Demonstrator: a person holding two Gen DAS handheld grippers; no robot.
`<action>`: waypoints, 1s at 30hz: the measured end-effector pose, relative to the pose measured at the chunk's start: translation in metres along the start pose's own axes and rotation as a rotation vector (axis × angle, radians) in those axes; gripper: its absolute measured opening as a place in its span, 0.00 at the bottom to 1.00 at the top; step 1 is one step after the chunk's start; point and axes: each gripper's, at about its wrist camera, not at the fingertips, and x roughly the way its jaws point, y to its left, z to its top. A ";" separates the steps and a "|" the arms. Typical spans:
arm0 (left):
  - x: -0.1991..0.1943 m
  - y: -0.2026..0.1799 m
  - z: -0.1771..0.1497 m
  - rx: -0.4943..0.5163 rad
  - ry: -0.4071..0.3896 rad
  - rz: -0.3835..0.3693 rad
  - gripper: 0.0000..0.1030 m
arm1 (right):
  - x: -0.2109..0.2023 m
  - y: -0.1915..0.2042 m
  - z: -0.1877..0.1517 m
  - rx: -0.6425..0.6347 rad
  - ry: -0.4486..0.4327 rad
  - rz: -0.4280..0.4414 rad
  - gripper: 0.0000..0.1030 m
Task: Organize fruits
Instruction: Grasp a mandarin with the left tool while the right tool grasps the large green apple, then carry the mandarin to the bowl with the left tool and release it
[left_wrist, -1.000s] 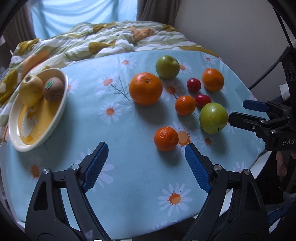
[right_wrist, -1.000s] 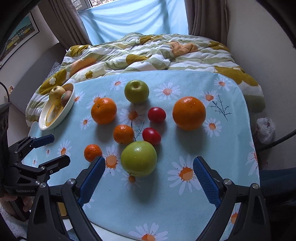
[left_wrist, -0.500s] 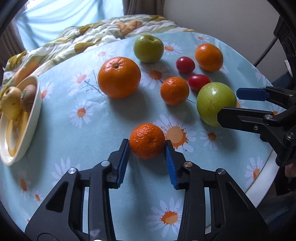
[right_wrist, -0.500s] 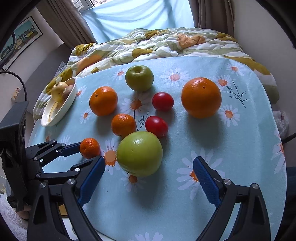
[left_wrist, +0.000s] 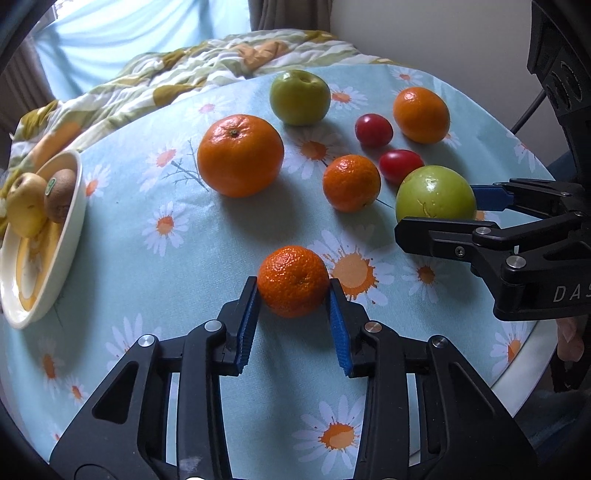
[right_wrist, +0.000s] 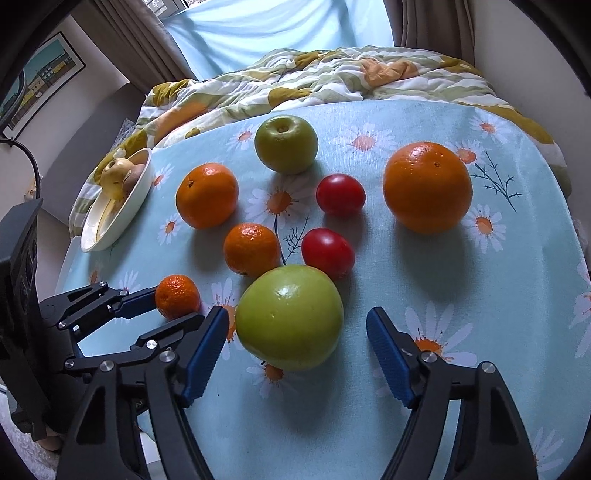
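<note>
Left tongs (left_wrist: 293, 291) pinch the small bumpy orange mandarin (left_wrist: 293, 280), blue pads (left_wrist: 248, 314) pressed to both its flanks while it sits on the daisy-print light-blue cloth surface (left_wrist: 184, 258); gripping across the widest part probably keeps the round fruit from rolling out when lifted. Right tongs (right_wrist: 295, 332) straddle the large glossy green apple (right_wrist: 290, 315) with jaws that have just been closing: the left pad looks at or just beside the skin, the right pad stands off, so nothing is clamped yet.

At far left the cream oval ceramic bowl (left_wrist: 70, 236) holds a yellowish pear-like fruit (left_wrist: 24, 210) and a brown stickered kiwi (left_wrist: 61, 199), likely the collecting spot. Rightward, loose oranges, another green apple and two red tomatoes wait on the cloth.
</note>
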 end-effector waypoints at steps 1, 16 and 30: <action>0.000 0.000 0.000 -0.001 0.000 0.000 0.41 | 0.001 0.001 0.000 -0.001 0.000 0.002 0.67; -0.011 0.008 -0.005 -0.044 -0.017 0.009 0.40 | -0.002 0.009 -0.003 -0.048 0.003 -0.025 0.48; -0.068 0.025 -0.010 -0.159 -0.088 0.046 0.40 | -0.036 0.034 0.004 -0.139 -0.037 -0.019 0.48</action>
